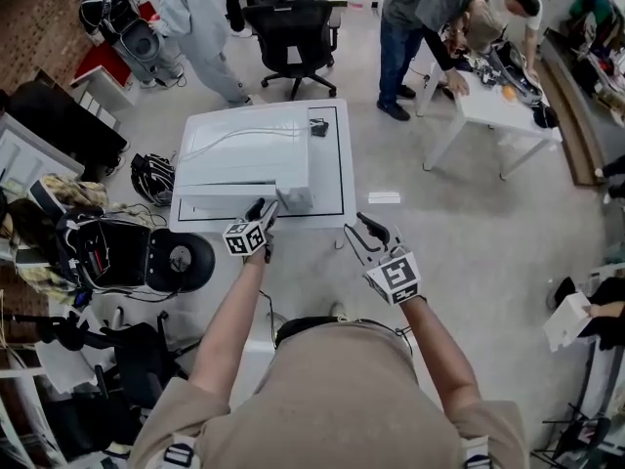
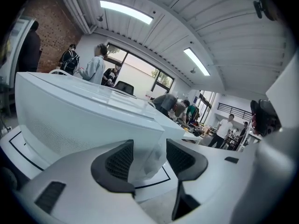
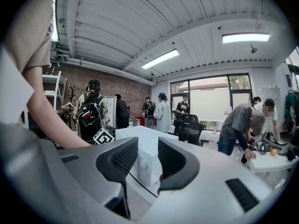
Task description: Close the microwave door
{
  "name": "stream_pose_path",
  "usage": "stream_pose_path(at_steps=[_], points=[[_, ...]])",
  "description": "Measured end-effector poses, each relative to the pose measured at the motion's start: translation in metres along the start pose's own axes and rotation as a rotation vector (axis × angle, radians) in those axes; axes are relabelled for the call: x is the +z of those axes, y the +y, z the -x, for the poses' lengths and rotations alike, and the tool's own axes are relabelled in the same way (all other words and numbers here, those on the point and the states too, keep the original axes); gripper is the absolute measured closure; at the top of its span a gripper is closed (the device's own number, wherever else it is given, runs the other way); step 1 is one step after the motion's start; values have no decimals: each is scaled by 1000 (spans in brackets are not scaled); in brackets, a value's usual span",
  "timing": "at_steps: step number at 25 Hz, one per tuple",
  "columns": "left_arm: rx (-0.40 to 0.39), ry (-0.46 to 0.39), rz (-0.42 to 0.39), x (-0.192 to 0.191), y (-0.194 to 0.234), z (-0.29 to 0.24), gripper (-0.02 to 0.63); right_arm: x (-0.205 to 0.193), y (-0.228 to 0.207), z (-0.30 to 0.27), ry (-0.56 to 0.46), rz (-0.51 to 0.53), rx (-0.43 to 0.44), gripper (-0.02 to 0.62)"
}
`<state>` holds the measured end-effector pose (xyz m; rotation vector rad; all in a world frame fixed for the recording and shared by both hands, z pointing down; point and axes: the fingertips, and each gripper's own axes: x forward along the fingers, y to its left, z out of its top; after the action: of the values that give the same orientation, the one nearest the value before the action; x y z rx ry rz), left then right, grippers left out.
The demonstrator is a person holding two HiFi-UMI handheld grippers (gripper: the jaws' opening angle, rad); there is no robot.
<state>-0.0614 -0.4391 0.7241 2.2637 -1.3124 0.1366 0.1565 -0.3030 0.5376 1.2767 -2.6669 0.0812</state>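
The left hand-held gripper (image 1: 266, 208) is at the front of the white microwave (image 1: 249, 149), near the right end of its long front panel (image 1: 229, 206), which looks like the door. In the left gripper view its jaws stand apart. A white corner of the microwave (image 2: 84, 115) shows in the gap between them, and neither dark pad (image 2: 119, 162) can be seen pressing on it. Whether the door is fully shut or ajar cannot be told.

The right hand-held gripper (image 1: 354, 226) hangs to the right, just off the near right corner of the surface (image 1: 347, 164). Its jaws are also apart with nothing between them, and the microwave (image 3: 140, 143) shows beyond the gap.

Each hand-held gripper carries a cube with black-and-white square patterns (image 1: 398, 277); these are the only markings that can be made out. No brand name or print can be read on the microwave.

The microwave sits inside a thin black outline drawn on the white surface. A small dark object (image 1: 318, 125) lies near its far right corner. Farther off are a black office chair (image 1: 293, 27) and a second white surface (image 1: 498, 110) with people bent over it.
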Motion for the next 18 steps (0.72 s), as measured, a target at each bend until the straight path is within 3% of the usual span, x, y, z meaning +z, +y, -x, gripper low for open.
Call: stream_pose_path(at_steps=[13, 18], points=[[-14, -21, 51, 7, 6, -9, 401, -1, 9, -8, 10, 6, 25, 459], [-7, 9, 46, 9, 7, -13, 406, -6, 19, -3, 31, 8, 32, 459]])
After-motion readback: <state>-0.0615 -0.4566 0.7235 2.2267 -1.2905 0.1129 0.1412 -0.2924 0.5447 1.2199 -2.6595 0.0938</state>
